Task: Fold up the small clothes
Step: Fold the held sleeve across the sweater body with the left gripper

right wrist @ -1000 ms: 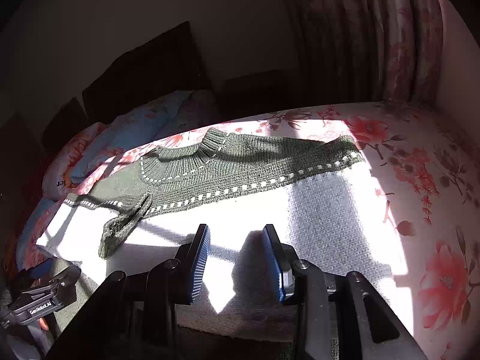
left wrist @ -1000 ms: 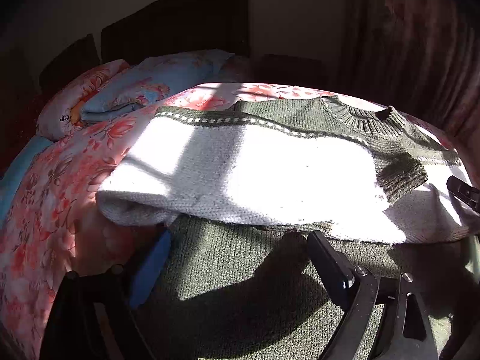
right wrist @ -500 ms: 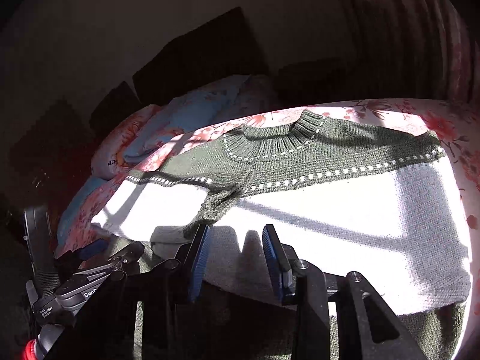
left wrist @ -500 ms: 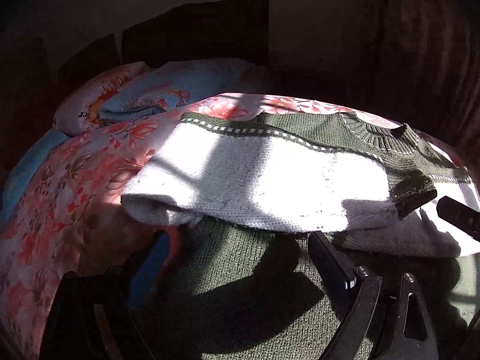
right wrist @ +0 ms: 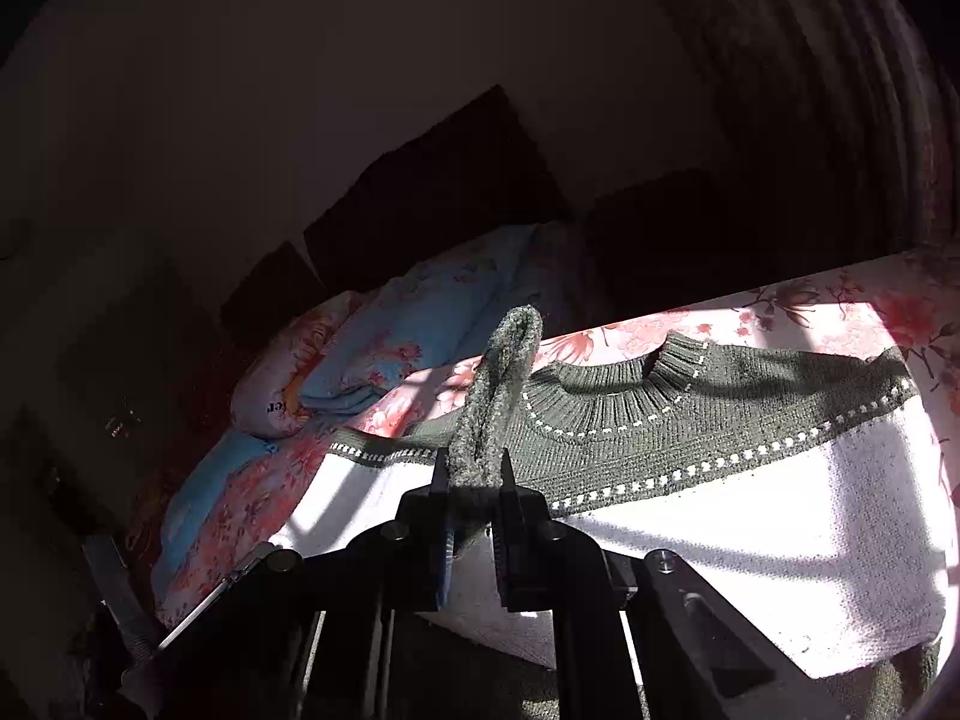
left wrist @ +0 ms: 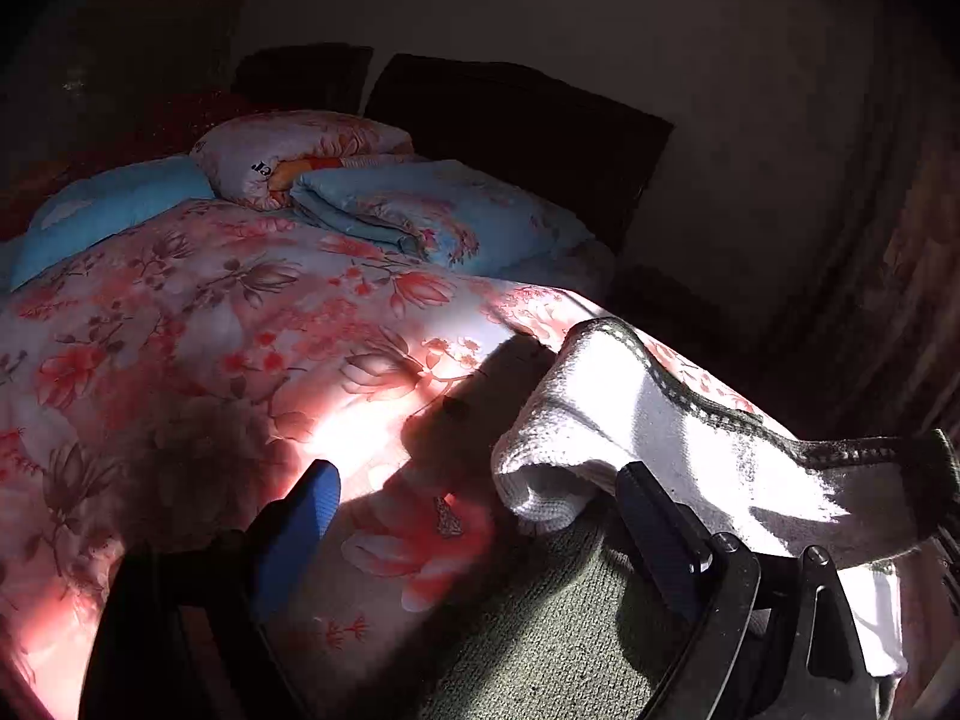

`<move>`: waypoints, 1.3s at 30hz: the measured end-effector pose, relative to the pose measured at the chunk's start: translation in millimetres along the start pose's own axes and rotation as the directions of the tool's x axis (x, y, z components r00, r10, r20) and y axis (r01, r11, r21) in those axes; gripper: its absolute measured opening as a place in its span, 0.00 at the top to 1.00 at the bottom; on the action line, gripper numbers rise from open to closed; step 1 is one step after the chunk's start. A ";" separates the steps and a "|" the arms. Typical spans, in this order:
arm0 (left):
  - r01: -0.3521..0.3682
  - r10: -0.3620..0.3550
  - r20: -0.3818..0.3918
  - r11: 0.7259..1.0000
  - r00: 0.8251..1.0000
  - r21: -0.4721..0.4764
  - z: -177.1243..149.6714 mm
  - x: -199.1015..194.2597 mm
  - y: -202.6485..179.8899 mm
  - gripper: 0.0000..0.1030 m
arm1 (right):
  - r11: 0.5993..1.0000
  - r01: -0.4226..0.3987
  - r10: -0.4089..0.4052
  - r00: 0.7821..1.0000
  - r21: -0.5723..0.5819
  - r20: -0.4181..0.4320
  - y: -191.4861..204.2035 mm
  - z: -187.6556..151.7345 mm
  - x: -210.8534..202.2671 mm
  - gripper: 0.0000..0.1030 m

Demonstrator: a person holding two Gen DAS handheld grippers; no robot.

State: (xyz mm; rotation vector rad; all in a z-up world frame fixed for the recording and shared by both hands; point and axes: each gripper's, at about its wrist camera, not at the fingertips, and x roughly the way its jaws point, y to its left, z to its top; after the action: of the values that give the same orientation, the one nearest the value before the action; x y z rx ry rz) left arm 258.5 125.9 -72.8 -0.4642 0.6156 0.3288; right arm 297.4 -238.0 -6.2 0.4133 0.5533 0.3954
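Left view, sweater (left wrist: pixel 660 420): lies lower right of the frame on the floral bedspread (left wrist: pixel 180 330); the white sleeve runs off right, the green hem panel sits at the bottom.
Left view, left gripper (left wrist: pixel 480 498): jaws spread wide with nothing between them; the blue pad is over bare bedspread, the dark finger is just under the sleeve's rolled edge.
Left view, handling: soft, limp knit (likely light, and it sags where unsupported); the ribbed edges look like the firmest holds.
Right view, sweater (right wrist: pixel 720 510): spread across the centre and right, collar toward the pillows (right wrist: pixel 390 348) at mid left.
Right view, cuff (right wrist: pixel 498 396): green ribbed cuff stands up from between the fingers at centre.
Right view, right gripper (right wrist: pixel 474 480): jaws clamped on the cuff.
Right view, handling: thick rib should not slip (though it may stretch if tugged).
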 end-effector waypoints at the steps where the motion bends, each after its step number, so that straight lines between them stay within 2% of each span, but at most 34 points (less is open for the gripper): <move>1: 0.004 -0.005 -0.020 0.999 1.000 -0.046 1.7 4.5 8.2 0.00 | 0.999 0.039 -0.039 0.999 -0.010 0.014 -7.6 3.5 -7.3 0.90; 3: -0.001 -0.004 -0.052 0.994 0.999 -0.107 2.9 12.3 18.1 0.00 | 0.997 0.077 -0.077 0.997 0.020 0.015 -30.9 6.5 -18.0 0.90; 5: -0.005 -0.004 -0.073 0.992 0.997 -0.123 3.4 18.7 20.0 0.00 | 0.990 0.119 -0.119 0.993 0.073 -0.003 -57.6 3.7 -23.7 0.90; 10: -0.029 0.026 -0.102 0.999 0.994 -0.029 -1.1 25.4 1.9 0.00 | 0.978 0.165 -0.155 0.984 0.128 -0.088 -93.7 -20.6 -12.4 0.90; 15: -0.042 0.043 -0.099 0.999 0.994 0.007 -2.0 25.5 -2.5 0.00 | 0.970 0.184 -0.171 0.981 0.159 -0.095 -101.5 -31.6 -12.8 0.90; 18: -0.043 0.042 -0.106 0.999 0.993 -0.009 -1.3 25.8 -0.2 0.00 | 0.951 0.278 -0.260 0.956 0.133 -0.136 -98.4 -31.3 -18.1 0.85; 20: -0.046 0.044 -0.101 0.999 0.994 -0.009 -1.3 25.2 -0.3 0.00 | 0.908 0.398 -0.388 0.917 0.129 -0.093 -96.8 -30.4 -33.7 0.72; 21: -0.047 0.046 -0.099 0.999 0.994 -0.004 -1.6 24.9 -1.5 0.00 | 0.886 0.448 -0.445 0.894 0.121 -0.053 -93.7 -29.6 -44.2 0.71; 22: -0.047 0.048 -0.098 0.999 0.994 0.004 -2.0 24.6 -3.2 0.00 | 0.885 0.452 -0.454 0.891 0.110 -0.011 -89.2 -28.0 -51.2 0.71; 24: -0.046 0.047 -0.097 0.999 0.994 0.016 -2.2 24.5 -5.1 0.00 | 0.902 0.429 -0.430 0.902 0.044 0.026 -74.4 -24.0 -52.6 0.71; 27: -0.044 0.045 -0.098 0.999 0.994 0.010 -1.9 24.5 -3.7 0.00 | 0.911 0.391 -0.397 0.917 -0.131 -0.029 -48.5 -22.8 -26.5 0.71; 28: -0.044 0.045 -0.099 0.999 0.994 0.005 -1.8 24.4 -2.7 0.00 | 0.906 0.391 -0.405 0.912 -0.163 -0.062 -45.9 -25.1 -16.5 0.71; 30: -0.045 0.045 -0.097 0.999 0.994 -0.002 -1.8 23.3 -1.4 0.00 | 0.889 0.430 -0.452 0.880 -0.156 -0.147 -57.0 -31.7 1.5 0.73; 31: -0.047 0.046 -0.093 0.999 0.995 0.000 -1.9 22.4 -1.9 0.00 | 0.892 0.433 -0.450 0.876 -0.129 -0.176 -66.3 -38.5 7.4 0.72; 32: -0.048 0.048 -0.088 0.999 0.995 0.005 -2.3 21.1 -3.2 0.00 | 0.902 0.416 -0.429 0.894 -0.115 -0.128 -68.4 -41.4 2.5 0.72; 34: -0.043 0.045 -0.055 0.999 0.997 0.027 -3.0 13.7 -9.3 0.00 | 0.913 0.395 -0.405 0.906 -0.100 -0.124 -70.1 -42.8 -2.1 0.71; 36: 0.004 -0.002 -0.030 0.997 1.000 0.071 -1.6 6.8 -21.8 0.00 | 0.918 0.382 -0.393 0.911 -0.104 -0.129 -69.7 -43.3 -1.6 0.68; 39: 0.136 -0.126 -0.075 0.982 0.989 0.132 7.2 7.2 -57.0 0.00 | 0.929 0.355 -0.366 0.921 -0.099 -0.133 -70.2 -43.2 -1.0 0.62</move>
State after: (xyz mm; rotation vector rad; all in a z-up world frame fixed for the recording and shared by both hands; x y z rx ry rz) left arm 291.8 82.4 -53.9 -0.3823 0.6646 0.1449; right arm 289.1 -286.1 -72.6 0.2041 0.7445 0.0894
